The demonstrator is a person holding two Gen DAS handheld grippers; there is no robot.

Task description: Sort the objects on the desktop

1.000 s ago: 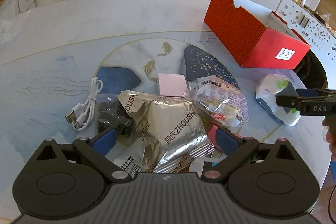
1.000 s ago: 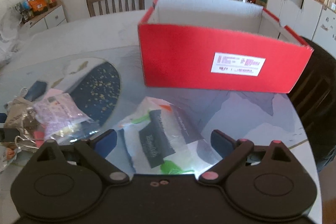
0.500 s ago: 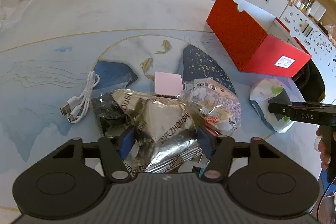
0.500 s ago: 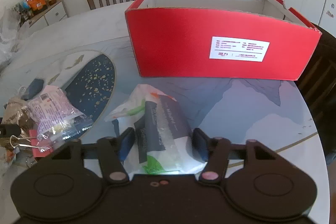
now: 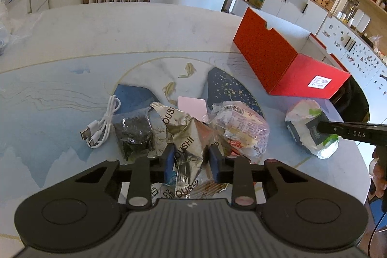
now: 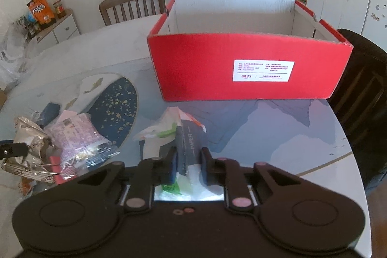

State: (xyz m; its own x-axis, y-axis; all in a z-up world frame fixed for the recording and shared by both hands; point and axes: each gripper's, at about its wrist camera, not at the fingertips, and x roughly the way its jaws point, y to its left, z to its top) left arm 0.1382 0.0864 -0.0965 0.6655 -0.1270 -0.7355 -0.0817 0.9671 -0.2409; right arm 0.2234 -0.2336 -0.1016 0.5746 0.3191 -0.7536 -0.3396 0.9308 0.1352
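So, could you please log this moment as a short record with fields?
left gripper: jaws just closed, clamped on silver foil snack bag
right gripper: jaws just closed, clamped on tissue pack
red box: open, looks empty, behind tissue pack
loose on table: white cable, pink card, clear snack packet

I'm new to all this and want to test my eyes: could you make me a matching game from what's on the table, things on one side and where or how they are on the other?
Things:
1. foil bag
2. tissue pack
3. cable
4. red box

Places or states:
A. standing open, with nothing visible inside
B. pinched in the left gripper
C. lying loose at the left edge of the pile
D. pinched in the right gripper

Pairs: 1-B, 2-D, 3-C, 4-A
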